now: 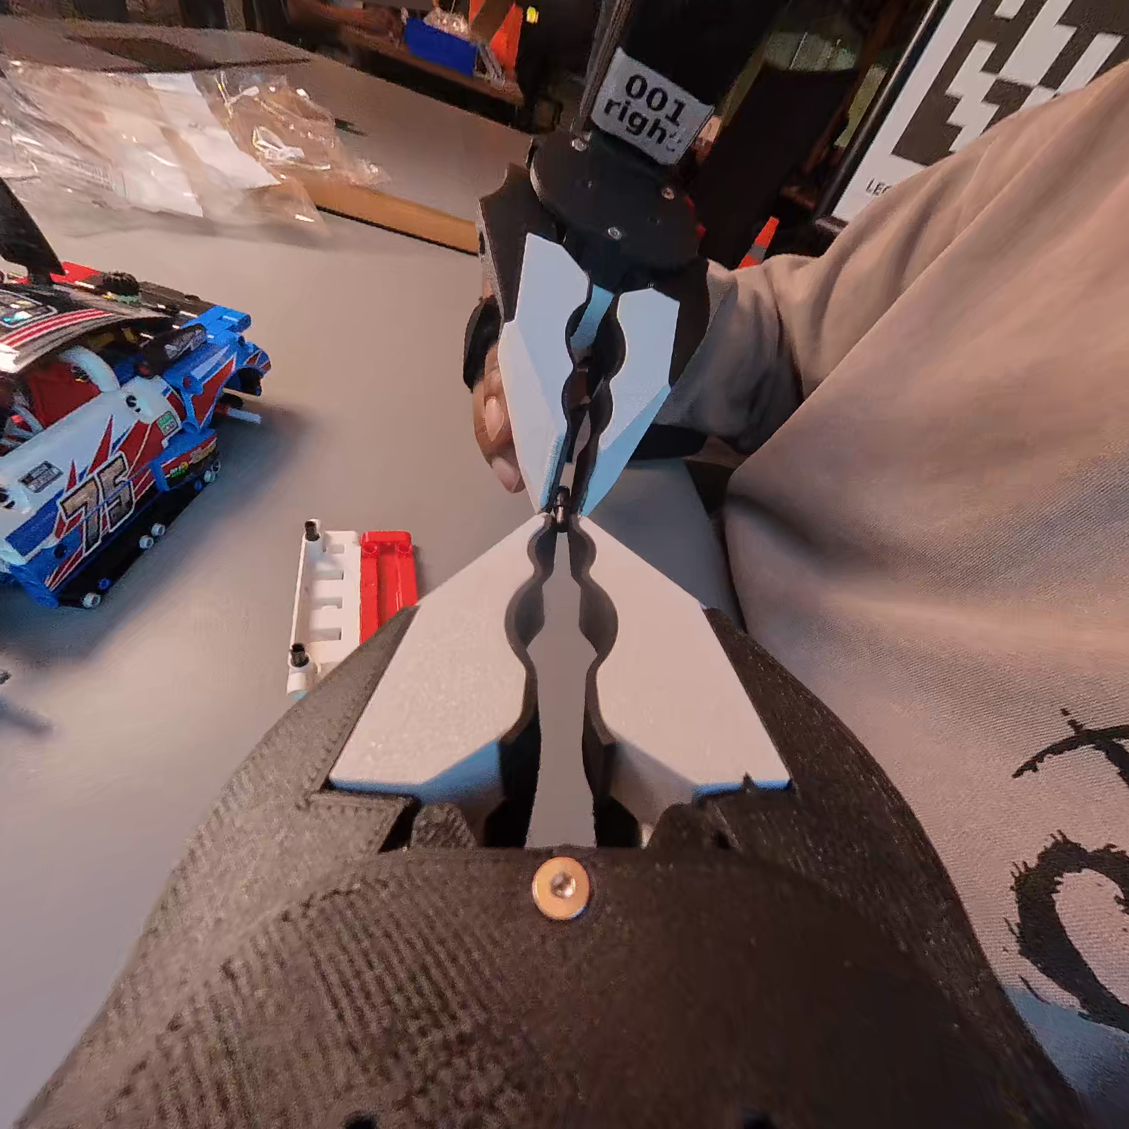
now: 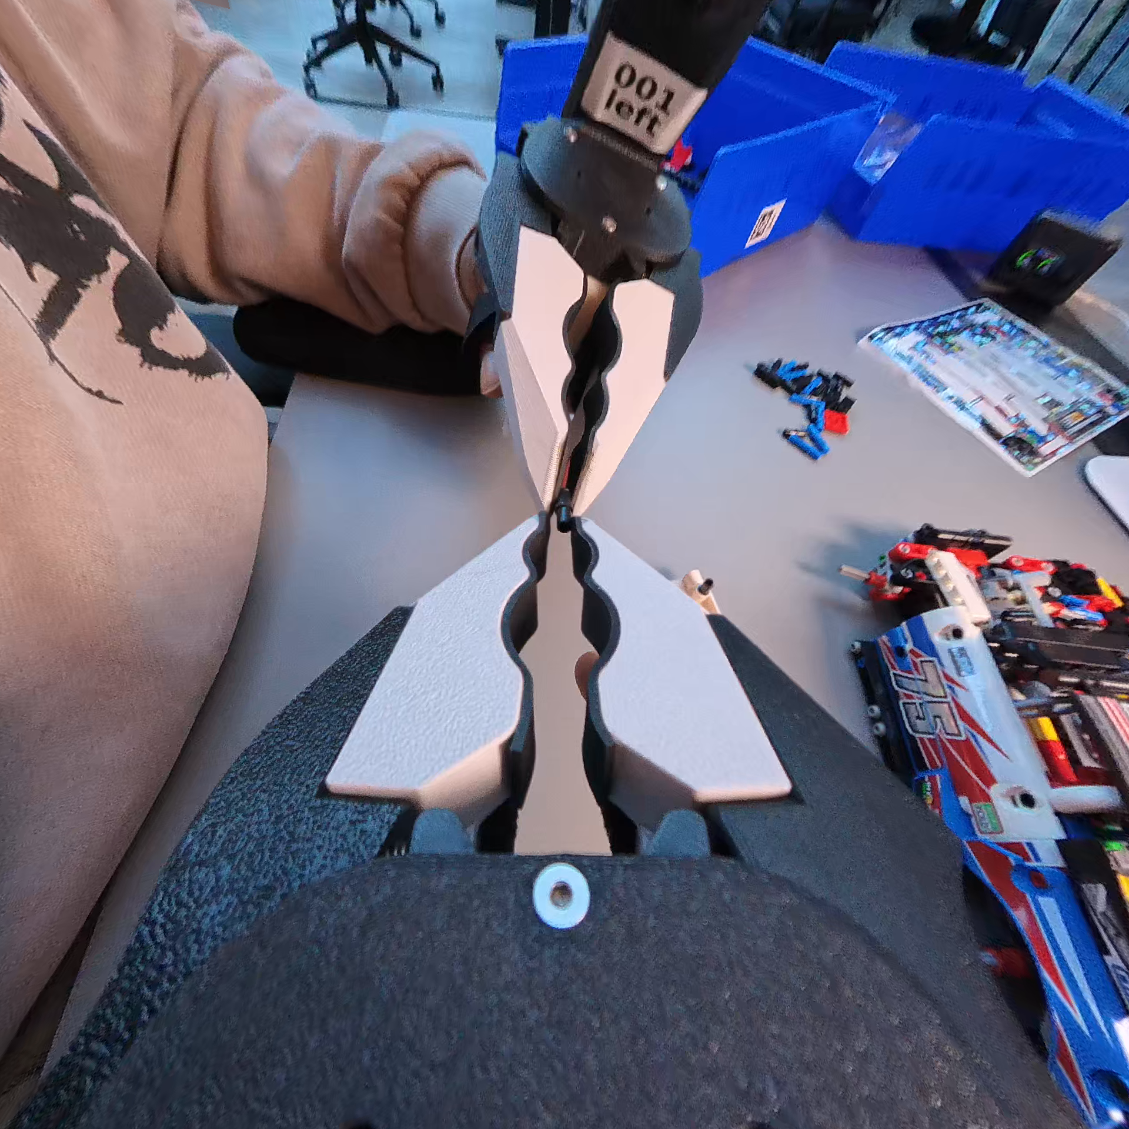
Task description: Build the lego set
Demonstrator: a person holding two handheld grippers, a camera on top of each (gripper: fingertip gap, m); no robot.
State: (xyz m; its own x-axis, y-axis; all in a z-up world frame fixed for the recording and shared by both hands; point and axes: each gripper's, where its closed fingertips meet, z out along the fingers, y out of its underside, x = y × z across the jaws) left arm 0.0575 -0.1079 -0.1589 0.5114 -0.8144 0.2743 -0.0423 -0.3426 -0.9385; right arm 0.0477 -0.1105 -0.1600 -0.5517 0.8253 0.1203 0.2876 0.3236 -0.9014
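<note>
A small black pin [image 1: 561,510] is held in the air above the grey table [image 1: 366,379], caught between the tips of both tools, which meet nose to nose. The left gripper [image 1: 557,530] is drawn narrow, its tips pinching one end of the pin; the right gripper [image 1: 565,496] comes from the opposite side and pinches the other end. The right wrist view gives the same meeting reversed: right gripper [image 2: 557,526] below, left gripper [image 2: 565,498] above, the pin [image 2: 562,512] between them.

Only the left wrist view shows a white and red panel piece [image 1: 351,602] lying flat on the table just beside the left gripper, with the part-built race car [image 1: 116,440] farther left and crumpled clear bags [image 1: 183,140] behind it.

Only the right wrist view shows a small heap of loose blue and black pieces [image 2: 806,397], an instruction booklet [image 2: 996,385] beyond it, and blue bins [image 2: 916,140] at the table's far edge. The car [image 2: 1008,702] lies at the right there. A beige sleeve [image 2: 317,214] appears behind the left gripper.
</note>
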